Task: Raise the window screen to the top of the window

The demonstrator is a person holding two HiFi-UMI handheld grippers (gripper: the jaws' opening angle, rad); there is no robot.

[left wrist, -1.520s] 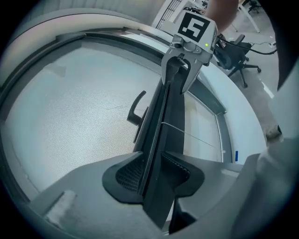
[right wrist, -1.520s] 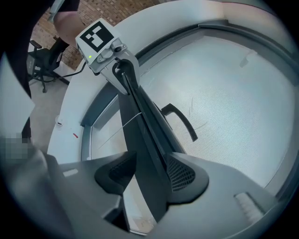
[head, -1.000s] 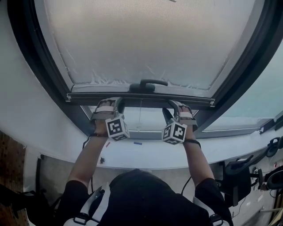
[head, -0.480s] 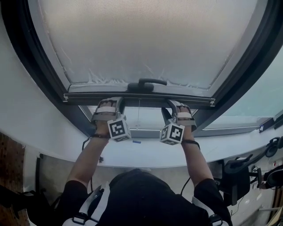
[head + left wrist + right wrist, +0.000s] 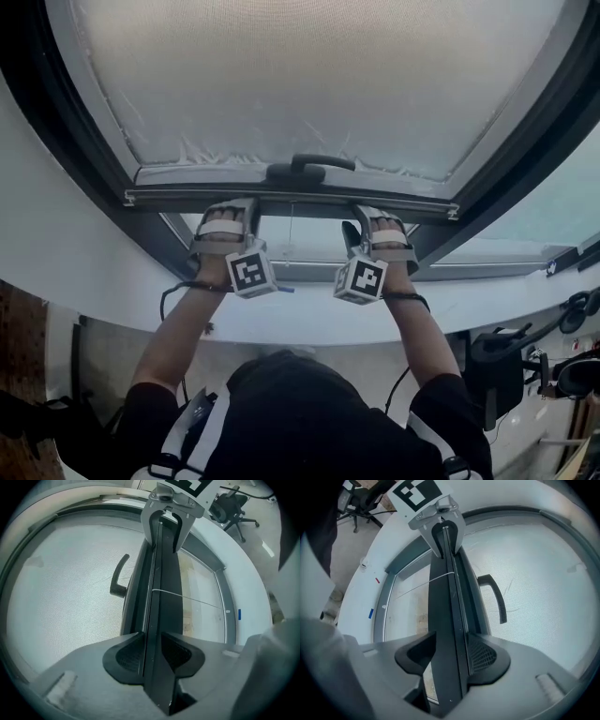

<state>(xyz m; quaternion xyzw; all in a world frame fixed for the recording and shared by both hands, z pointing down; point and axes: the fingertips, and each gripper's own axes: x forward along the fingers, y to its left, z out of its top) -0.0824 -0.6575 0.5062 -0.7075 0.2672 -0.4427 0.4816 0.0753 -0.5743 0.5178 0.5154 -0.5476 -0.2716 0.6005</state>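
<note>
Nearest to the person, both arms reach up over the white sill (image 5: 309,328) and each hand carries one claw. The left gripper (image 5: 152,656) is clamped on the screen's bottom bar (image 5: 159,597), one pad on each face of it, and the right gripper (image 5: 450,660) is clamped on the same bar in the same way. The two grips lie on either side of the bar's middle. I judge this is to keep the bar level while it is pushed up, so that it does not jam in the window frame (image 5: 66,159). The bar runs straight through both claws, from the left side of the frame to the right side, low in the opening, with only a strip of bare glass under it. Just beyond it sits the dark handle (image 5: 309,169), not touched, and further up the grey mesh (image 5: 309,84) fills the frame. Most of the way to the top seems left to do.
</note>
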